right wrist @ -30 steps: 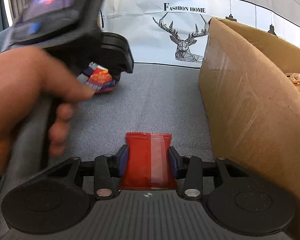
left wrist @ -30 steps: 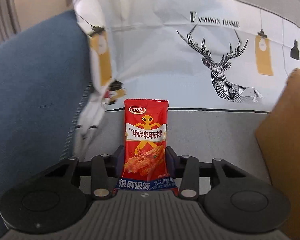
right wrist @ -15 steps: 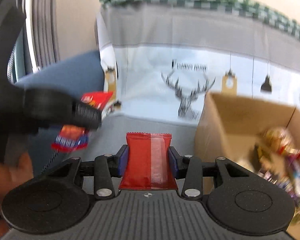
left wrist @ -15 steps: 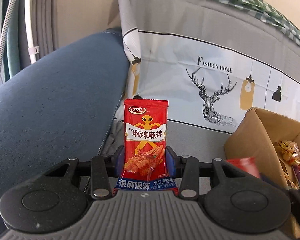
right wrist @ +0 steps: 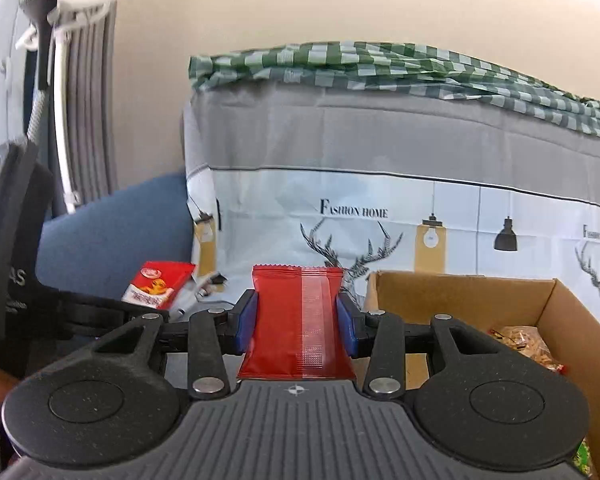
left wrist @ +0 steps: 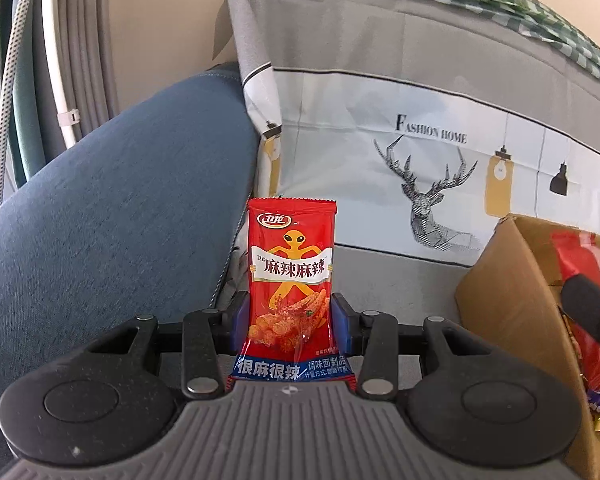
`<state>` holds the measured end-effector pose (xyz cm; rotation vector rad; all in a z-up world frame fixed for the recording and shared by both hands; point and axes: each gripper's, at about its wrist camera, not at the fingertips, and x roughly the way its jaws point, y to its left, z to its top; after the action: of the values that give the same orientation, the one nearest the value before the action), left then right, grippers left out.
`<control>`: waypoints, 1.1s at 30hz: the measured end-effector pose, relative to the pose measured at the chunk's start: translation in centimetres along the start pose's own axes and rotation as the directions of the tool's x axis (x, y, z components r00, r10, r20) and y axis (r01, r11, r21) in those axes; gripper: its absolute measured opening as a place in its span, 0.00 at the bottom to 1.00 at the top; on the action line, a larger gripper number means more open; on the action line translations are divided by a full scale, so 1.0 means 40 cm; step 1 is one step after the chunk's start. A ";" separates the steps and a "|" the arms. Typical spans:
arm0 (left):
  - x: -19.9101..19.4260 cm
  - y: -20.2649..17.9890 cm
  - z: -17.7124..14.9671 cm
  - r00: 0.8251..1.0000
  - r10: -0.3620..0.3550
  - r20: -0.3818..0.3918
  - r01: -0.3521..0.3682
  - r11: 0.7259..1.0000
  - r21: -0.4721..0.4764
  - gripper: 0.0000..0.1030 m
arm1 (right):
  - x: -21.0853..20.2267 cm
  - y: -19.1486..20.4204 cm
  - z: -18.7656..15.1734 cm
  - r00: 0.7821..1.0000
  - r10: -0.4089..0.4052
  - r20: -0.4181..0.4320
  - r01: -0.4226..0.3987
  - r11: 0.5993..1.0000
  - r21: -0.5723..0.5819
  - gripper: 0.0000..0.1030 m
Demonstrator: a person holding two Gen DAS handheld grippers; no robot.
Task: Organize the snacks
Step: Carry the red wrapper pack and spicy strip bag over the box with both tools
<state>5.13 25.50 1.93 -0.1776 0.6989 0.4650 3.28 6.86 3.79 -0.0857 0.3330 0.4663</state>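
Claws are each gripping a packet: left claw [left wrist: 291,316] pinching the printed snack packet [left wrist: 291,280], right claw [right wrist: 297,322] pinching the plain red packet [right wrist: 298,320] beside the cardboard box [right wrist: 460,292].

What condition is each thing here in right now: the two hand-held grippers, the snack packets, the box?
Left hand-held gripper: shut on the red printed snack packet.
Red printed snack packet: sealed, upright, printed front facing the camera.
Right hand-held gripper: shut on the plain red snack packet.
Plain red snack packet: sealed, upright, seam side showing.
Brown cardboard box: open, wrapped snacks already inside.
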 end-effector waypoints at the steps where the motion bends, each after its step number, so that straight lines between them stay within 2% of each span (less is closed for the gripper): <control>1: -0.007 -0.006 0.001 1.000 -0.005 0.007 0.005 1.000 0.002 0.45 | -0.003 -0.006 0.005 1.000 0.008 0.010 -0.008 1.000 0.001 0.43; 5: -0.041 -0.044 0.002 0.998 -0.054 0.036 0.054 0.999 0.007 0.45 | -0.037 -0.039 0.023 0.998 0.014 0.055 -0.014 1.000 -0.001 0.43; 8: -0.086 -0.085 0.007 0.987 -0.124 0.101 0.123 0.992 0.014 0.45 | -0.064 -0.074 0.035 0.996 0.004 0.084 -0.004 1.000 -0.002 0.43; 13: -0.153 -0.178 0.007 0.949 -0.230 0.217 0.226 0.973 0.044 0.45 | -0.102 -0.145 0.049 0.991 -0.035 0.132 0.038 0.999 -0.016 0.43; 17: -0.190 -0.249 0.003 0.915 -0.302 0.268 0.294 0.953 0.071 0.45 | -0.118 -0.217 0.049 0.986 -0.085 0.146 0.087 0.996 -0.009 0.43; 25: -0.207 -0.367 -0.012 0.877 -0.396 0.273 0.379 0.918 0.116 0.45 | -0.124 -0.344 0.016 0.973 -0.183 0.142 0.187 0.982 -0.011 0.42; 33: -0.197 -0.422 -0.042 0.866 -0.441 0.235 0.416 0.897 0.150 0.45 | -0.107 -0.420 -0.011 0.965 -0.241 0.106 0.241 0.970 0.014 0.42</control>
<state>6.80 7.28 5.88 -0.1725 0.3991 0.0223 7.18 -9.98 4.90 -0.0983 0.2139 0.2277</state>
